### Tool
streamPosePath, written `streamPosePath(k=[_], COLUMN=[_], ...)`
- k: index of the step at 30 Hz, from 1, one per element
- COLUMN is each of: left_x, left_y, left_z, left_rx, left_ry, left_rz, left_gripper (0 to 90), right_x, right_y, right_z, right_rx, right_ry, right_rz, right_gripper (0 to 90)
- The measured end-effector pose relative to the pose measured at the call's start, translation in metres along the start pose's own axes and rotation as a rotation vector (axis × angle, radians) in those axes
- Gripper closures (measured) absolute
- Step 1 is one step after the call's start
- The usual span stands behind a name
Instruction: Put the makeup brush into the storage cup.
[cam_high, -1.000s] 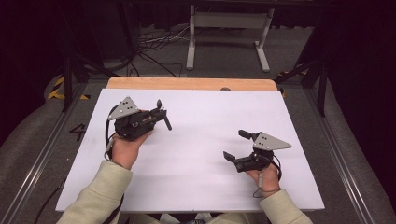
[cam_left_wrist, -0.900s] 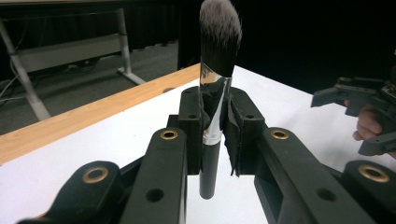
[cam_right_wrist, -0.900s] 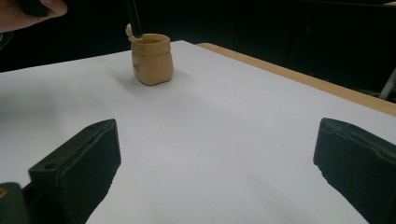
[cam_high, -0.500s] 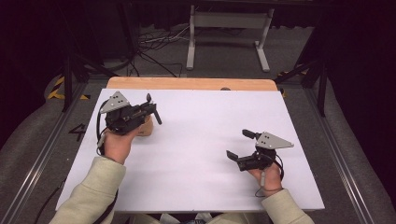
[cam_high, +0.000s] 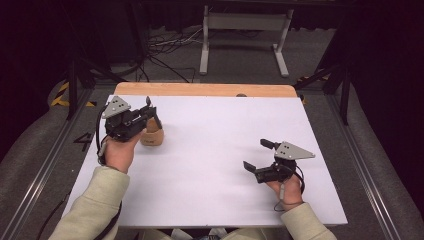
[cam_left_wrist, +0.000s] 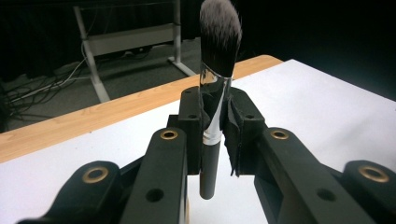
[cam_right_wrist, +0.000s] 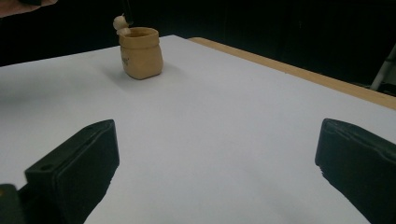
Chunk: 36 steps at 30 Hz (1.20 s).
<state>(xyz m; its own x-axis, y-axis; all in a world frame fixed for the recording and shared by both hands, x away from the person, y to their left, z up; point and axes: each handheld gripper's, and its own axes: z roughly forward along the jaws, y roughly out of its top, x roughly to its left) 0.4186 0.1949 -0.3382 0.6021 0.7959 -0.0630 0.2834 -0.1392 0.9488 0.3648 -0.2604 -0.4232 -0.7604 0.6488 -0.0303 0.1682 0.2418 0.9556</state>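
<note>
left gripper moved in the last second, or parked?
Yes. The left gripper, shut on the brush, shifted left toward the table's left edge.

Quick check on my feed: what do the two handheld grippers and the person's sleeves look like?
Both the left gripper and the right gripper are black, two-jawed, each topped by a grey three-cornered plate and trailing a black cable. Brass-coloured rivets dot the left one's linkage. The sleeves are pale beige.

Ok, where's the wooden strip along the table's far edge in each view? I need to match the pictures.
High view: the wooden strip runs level across the far edge of the white sheet, above centre.
Left gripper view: it slants from lower left to upper right, behind the brush.
Right gripper view: it slants down the upper right, beyond the sheet.
Shared landmark: the white sheet, which borders the strip in all three.
</note>
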Motion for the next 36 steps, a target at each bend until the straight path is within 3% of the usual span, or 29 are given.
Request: streamPosePath(k=[9,15,22,30,36], left_x=[0.008,0.016,0.025,0.030,0.030], left_y=[-0.003,-0.007,-0.012,-0.017,-0.019], left_z=[0.001,0.006,0.011,0.016,0.020], left_rx=[0.011,0.018,0.058,0.093,0.114], left_ry=[0.059,0.073,0.099,0.102,0.094], left_rz=[-0.035,-0.100,-0.145,-0.194,-0.199], left_gripper=[78.0,78.0,78.1,78.1,78.0], right_x=[0.000,0.001,0.001,0.002,0.003], right_y=[-0.001,-0.001,-0.001,-0.001,-0.001], right_z=[0.001,0.002,0.002,0.002,0.003], right_rx=[-0.001,0.002,0.000,0.001,0.002], right_ry=[0.004,0.011,0.017,0.021,0.027], right_rz=[0.005,0.003,0.000,-0.003,-0.002], right_gripper=[0.0,0.0,0.2,0.2,0.2])
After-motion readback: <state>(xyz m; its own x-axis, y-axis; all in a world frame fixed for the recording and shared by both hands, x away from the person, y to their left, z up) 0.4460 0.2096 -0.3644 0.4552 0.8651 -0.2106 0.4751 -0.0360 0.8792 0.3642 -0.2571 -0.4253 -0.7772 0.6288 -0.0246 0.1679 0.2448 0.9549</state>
